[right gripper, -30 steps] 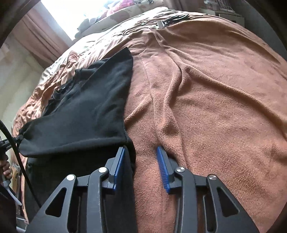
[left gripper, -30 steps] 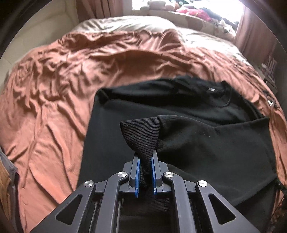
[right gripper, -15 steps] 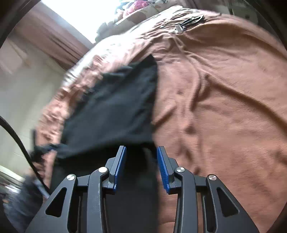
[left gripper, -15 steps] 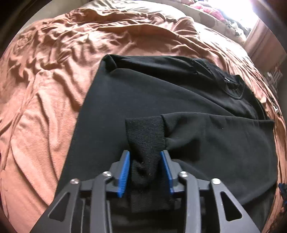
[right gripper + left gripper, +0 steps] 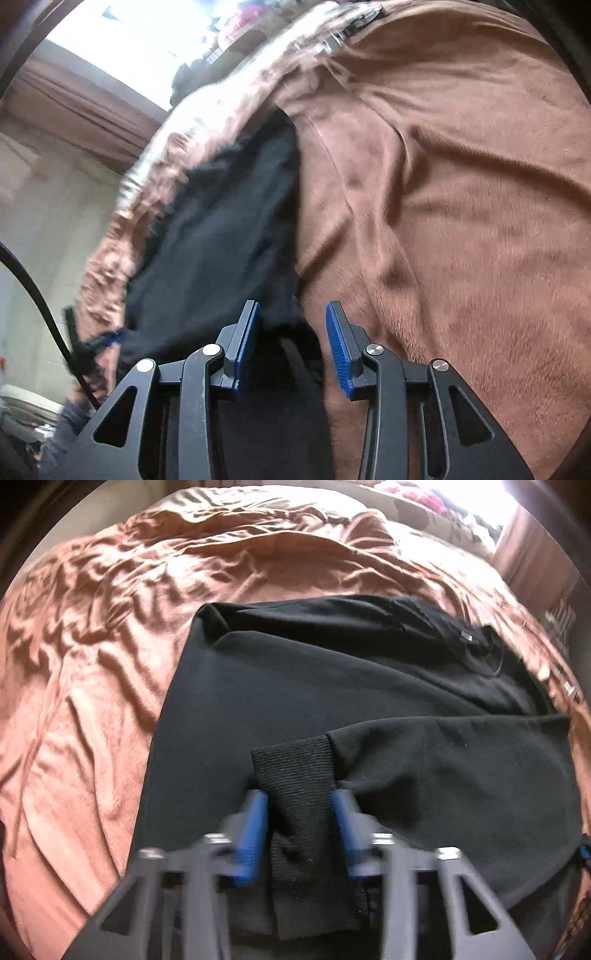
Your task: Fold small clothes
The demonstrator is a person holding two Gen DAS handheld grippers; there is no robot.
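Observation:
A black sweater point(image 5: 332, 672) lies flat on the brown bedspread point(image 5: 92, 664), its sleeve point(image 5: 461, 768) folded across the body. The ribbed cuff point(image 5: 295, 771) lies between the blue pads of my left gripper point(image 5: 297, 797). Those jaws are closing, but the pads stand a little off the cuff. In the right wrist view the sweater point(image 5: 221, 240) runs up the left side. My right gripper point(image 5: 291, 314) straddles its near edge; the jaws are opening, with black cloth between them that the pads do not press.
Wrinkled bedspread point(image 5: 461, 221) stretches to the right of the sweater. Pillows and clutter point(image 5: 424, 502) sit by a bright window at the bed's far end. A black cable point(image 5: 37, 295) and a person's sleeve point(image 5: 70, 417) show at lower left.
My left gripper sank toward the sweater and its jaws came apart, letting the pinched cuff rest on the cloth. The right gripper shifted left and rolled, so the sweater's edge now lies between its jaws.

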